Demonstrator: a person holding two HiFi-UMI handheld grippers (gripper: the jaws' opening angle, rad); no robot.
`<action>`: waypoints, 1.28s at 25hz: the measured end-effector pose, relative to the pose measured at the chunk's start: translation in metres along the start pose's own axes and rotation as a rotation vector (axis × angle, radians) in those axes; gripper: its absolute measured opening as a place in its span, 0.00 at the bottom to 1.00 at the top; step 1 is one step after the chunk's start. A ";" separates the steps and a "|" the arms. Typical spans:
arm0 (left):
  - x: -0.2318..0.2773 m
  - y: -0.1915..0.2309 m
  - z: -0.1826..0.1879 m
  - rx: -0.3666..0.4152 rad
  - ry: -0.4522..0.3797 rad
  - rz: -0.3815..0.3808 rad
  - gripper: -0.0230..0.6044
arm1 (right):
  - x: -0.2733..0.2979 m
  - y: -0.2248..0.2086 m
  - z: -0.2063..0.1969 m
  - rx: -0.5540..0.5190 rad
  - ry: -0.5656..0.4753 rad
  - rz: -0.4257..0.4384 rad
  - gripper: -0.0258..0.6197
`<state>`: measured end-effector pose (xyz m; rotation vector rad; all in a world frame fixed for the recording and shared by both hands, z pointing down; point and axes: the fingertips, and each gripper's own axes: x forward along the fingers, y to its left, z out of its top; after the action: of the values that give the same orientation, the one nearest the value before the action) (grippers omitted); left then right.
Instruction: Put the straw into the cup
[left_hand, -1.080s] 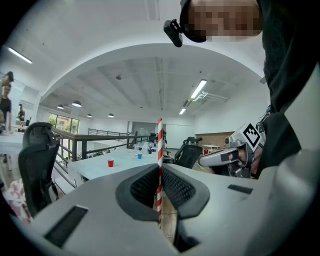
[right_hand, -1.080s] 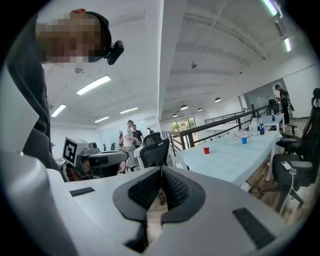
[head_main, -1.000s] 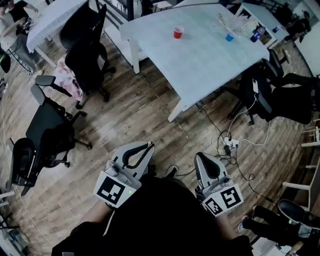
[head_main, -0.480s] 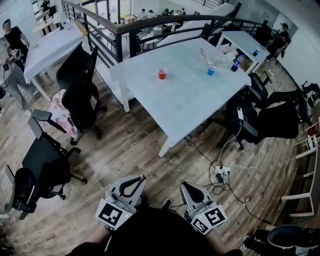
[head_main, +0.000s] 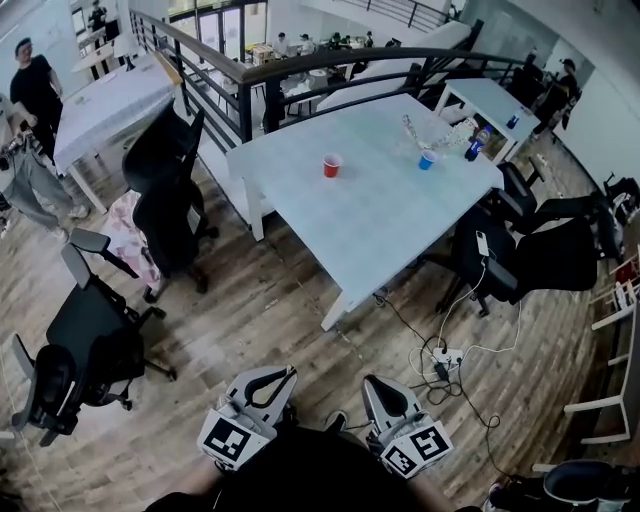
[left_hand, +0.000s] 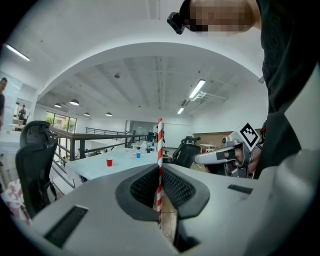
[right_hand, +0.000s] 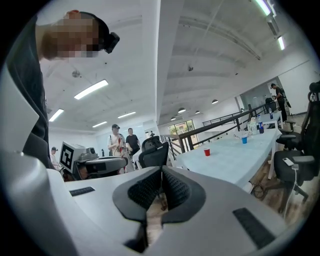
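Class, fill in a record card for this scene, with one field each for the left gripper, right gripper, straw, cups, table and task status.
left gripper: shut on the straw
right gripper: shut, nothing in it
straw: red-and-white striped, upright, sticking up past the left gripper
cups: red cup and blue cup, on the table, apart
table: white, well ahead of both grippers
task status: straw not yet in a cup

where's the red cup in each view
Head view: red cup upper centre, on the white table.
Left gripper view: red cup left of centre, far off, left of the straw.
Right gripper view: red cup right of centre, far off.
Shared landmark: the blue cup on that table.
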<state>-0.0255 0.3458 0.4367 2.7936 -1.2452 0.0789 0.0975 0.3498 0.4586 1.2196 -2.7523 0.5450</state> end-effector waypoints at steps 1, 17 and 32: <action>-0.003 0.002 0.000 0.002 0.001 -0.001 0.08 | 0.003 0.002 -0.001 0.004 0.001 -0.001 0.09; -0.034 0.033 -0.020 -0.019 0.040 -0.033 0.08 | 0.033 0.036 -0.028 0.045 0.029 -0.022 0.09; 0.040 0.097 -0.006 -0.033 0.035 0.071 0.08 | 0.109 -0.037 0.014 0.042 0.039 0.056 0.09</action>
<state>-0.0715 0.2521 0.4514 2.7083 -1.3258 0.1107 0.0516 0.2456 0.4794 1.1302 -2.7631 0.6280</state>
